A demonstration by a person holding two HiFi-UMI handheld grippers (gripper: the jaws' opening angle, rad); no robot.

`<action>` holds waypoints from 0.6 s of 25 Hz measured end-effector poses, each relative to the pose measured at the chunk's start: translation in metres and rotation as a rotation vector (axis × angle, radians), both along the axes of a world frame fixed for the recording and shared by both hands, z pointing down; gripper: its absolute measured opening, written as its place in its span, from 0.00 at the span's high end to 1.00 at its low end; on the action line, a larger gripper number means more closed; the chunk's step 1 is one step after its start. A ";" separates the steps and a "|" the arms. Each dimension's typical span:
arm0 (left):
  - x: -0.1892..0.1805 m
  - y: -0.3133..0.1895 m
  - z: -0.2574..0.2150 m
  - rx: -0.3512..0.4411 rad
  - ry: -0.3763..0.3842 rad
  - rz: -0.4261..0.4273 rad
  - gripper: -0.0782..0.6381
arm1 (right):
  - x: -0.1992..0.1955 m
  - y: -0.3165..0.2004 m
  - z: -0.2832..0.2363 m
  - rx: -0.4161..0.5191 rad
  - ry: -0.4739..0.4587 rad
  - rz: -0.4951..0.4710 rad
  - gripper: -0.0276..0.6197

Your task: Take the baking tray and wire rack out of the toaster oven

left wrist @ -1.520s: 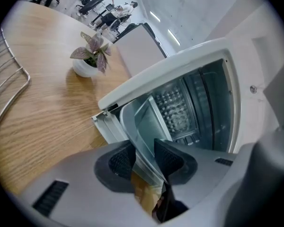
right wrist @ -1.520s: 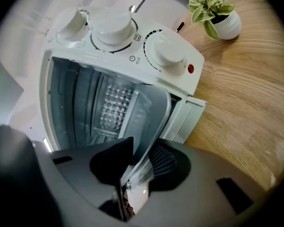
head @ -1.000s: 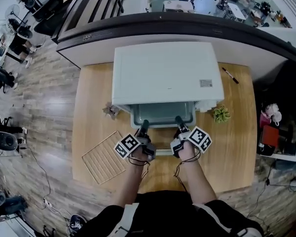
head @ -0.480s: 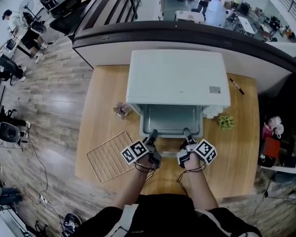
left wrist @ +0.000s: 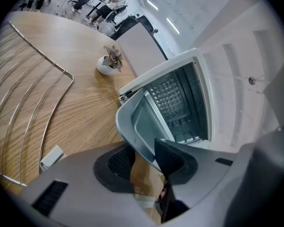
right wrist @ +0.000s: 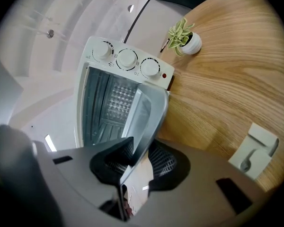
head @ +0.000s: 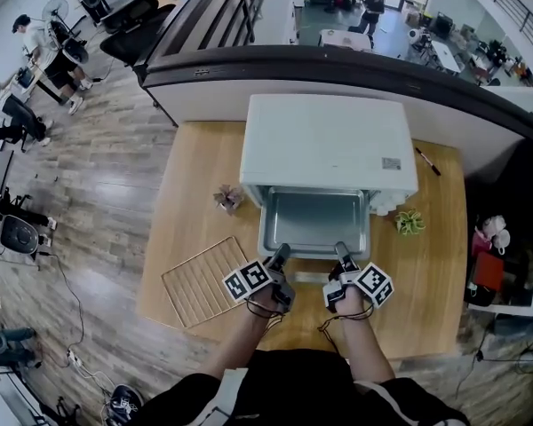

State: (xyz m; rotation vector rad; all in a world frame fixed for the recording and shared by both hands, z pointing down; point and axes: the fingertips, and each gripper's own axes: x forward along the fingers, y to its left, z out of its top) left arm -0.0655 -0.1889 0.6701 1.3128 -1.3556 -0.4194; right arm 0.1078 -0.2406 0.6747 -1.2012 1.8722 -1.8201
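The grey baking tray sticks most of the way out of the white toaster oven, held level by its near rim. My left gripper is shut on the rim's left part, and its pads clamp the tray edge in the left gripper view. My right gripper is shut on the rim's right part, with the tray wall between its pads. The wire rack lies flat on the wooden table, left of my hands; it also shows as the rack in the left gripper view.
A small potted plant stands left of the oven and a green one to its right. A pen lies at the table's back right. The oven's knobs face me. The open door's handle sits between my grippers.
Both grippers have drawn back toward me with the tray, so more of it shows outside the oven. The wire rack has stayed where it lay.
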 end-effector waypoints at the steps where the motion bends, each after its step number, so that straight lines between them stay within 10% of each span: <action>1: 0.001 0.003 0.000 -0.002 0.002 0.007 0.70 | 0.001 0.003 0.000 0.003 0.001 0.000 0.80; 15: 0.003 0.039 -0.011 0.009 0.001 0.048 0.70 | 0.003 0.043 -0.011 0.037 0.015 0.006 0.79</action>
